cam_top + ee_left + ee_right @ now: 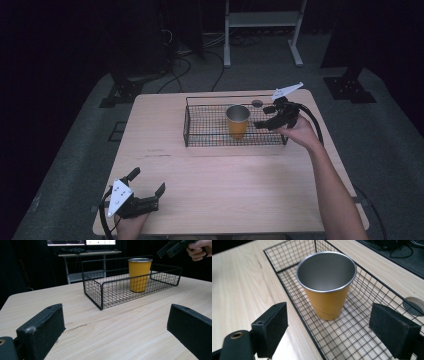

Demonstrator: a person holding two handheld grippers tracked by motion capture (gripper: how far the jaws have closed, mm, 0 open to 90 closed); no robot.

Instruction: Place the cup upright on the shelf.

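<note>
Orange cup [238, 121]: upright inside wire basket [200, 136], mesh walls around it. Right gripper [263, 123] just beside, jaws wide, empty. Left gripper [147, 188] well apart, jaws wide on table [225, 190].

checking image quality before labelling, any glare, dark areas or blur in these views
High view: table lit, surroundings nearly black, picture soft. Left gripper view: cup and basket sharp, background dark. Right gripper view: bright sheen inside the cup, near jaws slightly soft.
</note>
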